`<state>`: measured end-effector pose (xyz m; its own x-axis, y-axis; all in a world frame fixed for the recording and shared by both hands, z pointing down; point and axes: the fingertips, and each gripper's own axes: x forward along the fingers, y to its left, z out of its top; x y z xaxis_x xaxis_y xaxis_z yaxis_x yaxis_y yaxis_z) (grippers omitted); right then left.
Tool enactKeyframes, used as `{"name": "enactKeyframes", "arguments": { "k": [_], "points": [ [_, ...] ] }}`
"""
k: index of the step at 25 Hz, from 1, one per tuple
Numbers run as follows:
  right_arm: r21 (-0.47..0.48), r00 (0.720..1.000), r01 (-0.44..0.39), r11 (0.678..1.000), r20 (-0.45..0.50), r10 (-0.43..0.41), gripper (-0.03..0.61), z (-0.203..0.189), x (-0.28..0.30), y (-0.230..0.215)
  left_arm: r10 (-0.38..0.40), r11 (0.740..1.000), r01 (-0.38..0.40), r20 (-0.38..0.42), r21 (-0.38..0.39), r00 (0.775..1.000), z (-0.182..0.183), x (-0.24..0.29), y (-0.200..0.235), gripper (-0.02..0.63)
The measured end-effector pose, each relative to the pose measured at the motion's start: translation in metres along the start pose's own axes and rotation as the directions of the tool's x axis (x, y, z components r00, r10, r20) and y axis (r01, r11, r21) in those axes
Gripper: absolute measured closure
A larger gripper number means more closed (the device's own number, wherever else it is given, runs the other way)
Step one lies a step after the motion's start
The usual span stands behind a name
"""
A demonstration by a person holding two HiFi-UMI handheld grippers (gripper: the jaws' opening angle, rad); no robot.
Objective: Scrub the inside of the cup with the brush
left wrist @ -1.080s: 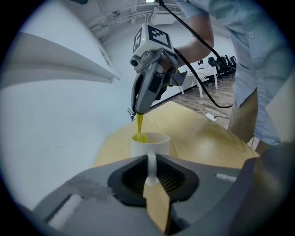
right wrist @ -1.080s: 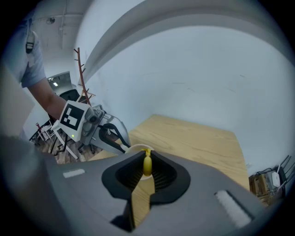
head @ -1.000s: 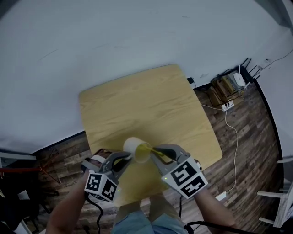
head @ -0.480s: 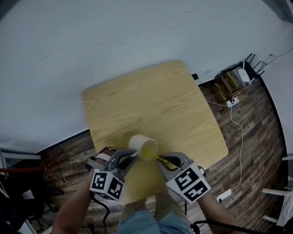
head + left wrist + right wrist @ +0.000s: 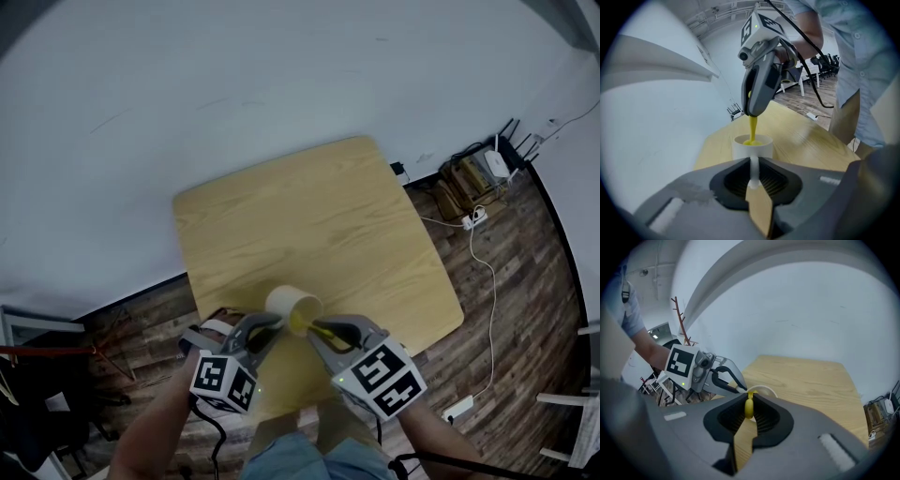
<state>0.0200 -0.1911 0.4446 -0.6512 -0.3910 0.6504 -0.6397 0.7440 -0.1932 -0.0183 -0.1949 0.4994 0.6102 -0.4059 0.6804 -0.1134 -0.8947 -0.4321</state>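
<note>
A white cup [image 5: 293, 305] is held tilted above the near part of the wooden table [image 5: 309, 216]. My left gripper [image 5: 265, 324] is shut on the cup's handle [image 5: 753, 169], which stands thin and white between the jaws. The cup's body [image 5: 752, 147] rises just beyond them. My right gripper [image 5: 320, 330] is shut on the yellow brush [image 5: 749, 407]. The brush [image 5: 752, 127] comes down from the right gripper [image 5: 761, 86] and its head sits inside the cup. In the right gripper view the cup's rim [image 5: 765, 390] peeks over the jaws, with the left gripper [image 5: 723, 376] beside it.
The table stands against a white wall. To its right on the wood floor lie a power strip with cables [image 5: 472, 217] and some boxed gear [image 5: 473, 169]. The person's legs are below the table's near edge [image 5: 281, 441].
The cup and both grippers have shifted only slightly over the table's near part. The brush head stays inside the cup and both grips hold.
</note>
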Motion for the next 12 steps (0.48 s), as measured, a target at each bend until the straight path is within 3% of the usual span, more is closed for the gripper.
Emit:
{"name": "enactKeyframes", "arguments": {
  "k": [5,12],
  "points": [
    [-0.023,0.998,0.046,0.999,0.032,-0.045,0.540,0.013,-0.010,-0.013,-0.008,0.999,0.008,-0.020,0.041,1.000,-0.003,0.000,-0.003,0.540],
    [-0.022,0.992,0.122,0.992,0.033,-0.121,0.538,0.002,-0.025,-0.036,0.000,1.000,0.000,-0.025,0.006,1.000,0.005,-0.002,-0.003,0.540]
  ]
}}
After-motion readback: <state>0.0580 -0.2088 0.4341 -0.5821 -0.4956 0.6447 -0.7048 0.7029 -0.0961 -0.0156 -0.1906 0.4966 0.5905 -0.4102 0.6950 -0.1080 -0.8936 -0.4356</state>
